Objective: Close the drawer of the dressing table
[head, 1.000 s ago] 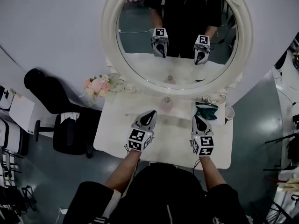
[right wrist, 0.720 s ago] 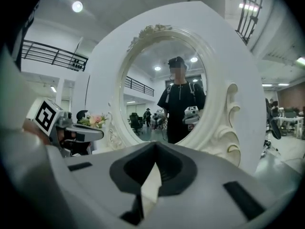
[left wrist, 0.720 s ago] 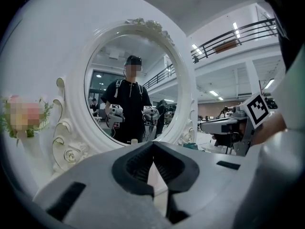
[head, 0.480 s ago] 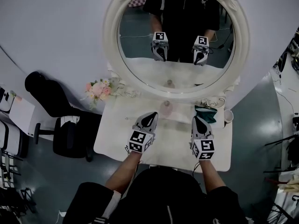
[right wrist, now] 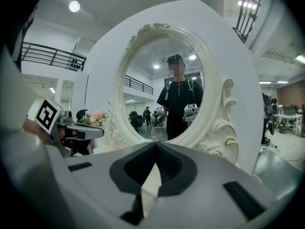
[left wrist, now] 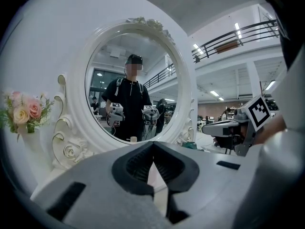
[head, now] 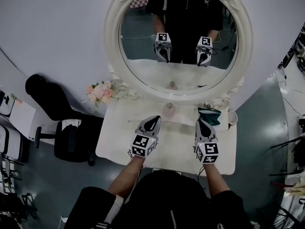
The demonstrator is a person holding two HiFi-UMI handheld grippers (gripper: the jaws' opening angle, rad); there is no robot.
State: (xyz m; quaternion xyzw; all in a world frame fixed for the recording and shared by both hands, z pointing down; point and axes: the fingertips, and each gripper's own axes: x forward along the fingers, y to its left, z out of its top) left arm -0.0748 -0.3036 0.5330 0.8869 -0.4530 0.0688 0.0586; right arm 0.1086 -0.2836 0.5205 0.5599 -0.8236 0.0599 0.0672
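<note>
The white dressing table [head: 176,144] stands below me under a round mirror [head: 183,78]. No drawer front shows; my body hides the table's near edge. My left gripper [head: 155,119] hovers over the tabletop left of centre, its jaws shut with nothing between them. My right gripper [head: 200,122] hovers to its right, also shut and empty. In the left gripper view the left gripper [left wrist: 152,143] points at the mirror, its tips meeting. The right gripper [right wrist: 155,143] does the same in the right gripper view. Both show reflected in the mirror.
A small pink bottle [head: 169,109] stands at the mirror's foot between the grippers. A green item [head: 209,114] and a white cup [head: 233,117] sit at the table's back right. Pink flowers [head: 99,89] stand at the back left. A black chair [head: 62,123] is left of the table.
The head view has shifted slightly, so the mirror sits a little higher in the picture. Both grippers stay shut in about the same place over the tabletop.
</note>
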